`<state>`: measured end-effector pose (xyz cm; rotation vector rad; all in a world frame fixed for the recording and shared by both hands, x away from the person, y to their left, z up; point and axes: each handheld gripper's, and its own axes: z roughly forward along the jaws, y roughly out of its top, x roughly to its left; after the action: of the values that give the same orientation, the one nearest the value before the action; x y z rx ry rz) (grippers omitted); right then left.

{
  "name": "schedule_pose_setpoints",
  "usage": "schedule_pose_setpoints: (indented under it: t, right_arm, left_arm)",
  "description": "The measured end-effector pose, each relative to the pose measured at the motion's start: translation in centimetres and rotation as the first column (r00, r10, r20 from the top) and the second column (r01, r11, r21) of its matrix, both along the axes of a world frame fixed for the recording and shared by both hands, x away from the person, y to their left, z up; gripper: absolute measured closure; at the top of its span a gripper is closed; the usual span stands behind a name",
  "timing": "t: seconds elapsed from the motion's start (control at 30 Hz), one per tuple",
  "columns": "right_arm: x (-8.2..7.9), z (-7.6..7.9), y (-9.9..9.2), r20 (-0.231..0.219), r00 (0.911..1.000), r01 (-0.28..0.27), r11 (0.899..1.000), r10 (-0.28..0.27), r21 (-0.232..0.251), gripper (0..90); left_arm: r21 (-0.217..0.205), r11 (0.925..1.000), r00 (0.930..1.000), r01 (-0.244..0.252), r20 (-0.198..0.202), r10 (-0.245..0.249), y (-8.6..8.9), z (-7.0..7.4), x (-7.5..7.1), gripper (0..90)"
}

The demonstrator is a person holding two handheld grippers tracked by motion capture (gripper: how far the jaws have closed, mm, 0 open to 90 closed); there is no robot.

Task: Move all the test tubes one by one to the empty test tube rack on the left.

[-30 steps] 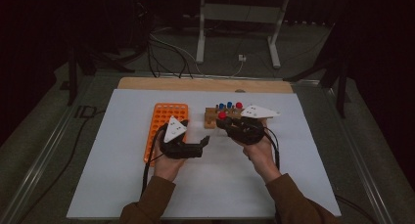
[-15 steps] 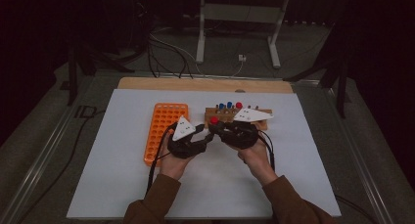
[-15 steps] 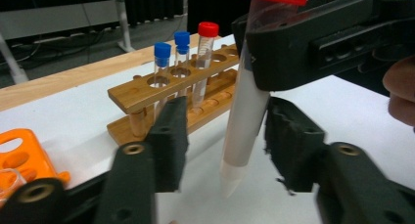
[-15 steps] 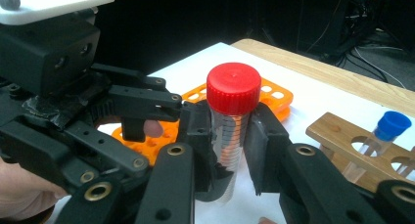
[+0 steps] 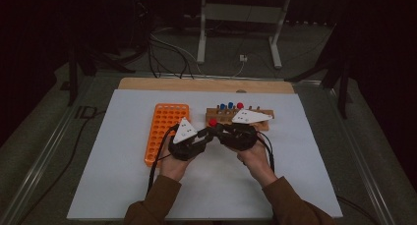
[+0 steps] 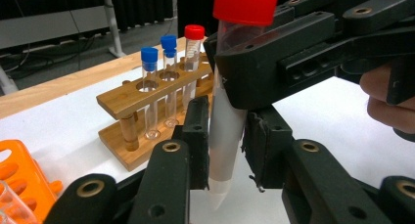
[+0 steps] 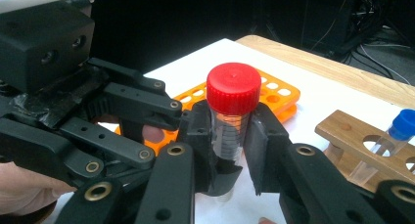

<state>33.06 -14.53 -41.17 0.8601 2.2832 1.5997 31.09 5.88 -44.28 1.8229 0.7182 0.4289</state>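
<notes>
Both grippers meet over the white table (image 5: 123, 185), just in front of the wooden rack (image 5: 260, 123) and to the right of the orange rack (image 5: 164, 124), and both clamp the same red-capped tube (image 6: 230, 106), which stands upright above the table. In the left gripper view the left gripper (image 6: 226, 150) has just been closing its jaws, and they now press on the frosted lower part of the tube, its pointed tip hanging free just below them. The right gripper (image 7: 230, 145) grasps the tube higher up, right under the red cap; in the left gripper view its black jaws cross in front of the tube's clear upper section. The wooden rack behind holds two blue-capped tubes (image 6: 149, 87) and one more red-capped tube (image 6: 193, 62), all upright in their holes. The orange rack lies flat on the table, close beside the person's left hand (image 5: 172, 163)
</notes>
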Motion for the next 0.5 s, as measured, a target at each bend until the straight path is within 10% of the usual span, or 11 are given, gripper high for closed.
schedule_pose_setpoints:
  t: [0.13,0.5]
  right_arm:
    - [0.0,0.0,-0.1,-0.002,1.0000,-0.002,1.000,0.002,0.004,73.9]
    - [-0.1,0.3,-1.9,0.034,0.9991,0.026,1.000,-0.026,0.008,36.7]
  left_arm:
    - [0.010,0.9999,1.0000,0.003,0.006,-0.003,-0.1,0.0,-0.1,75.3]
    - [0.017,0.9973,0.9972,-0.072,0.021,0.072,1.5,-0.1,0.4,75.5]
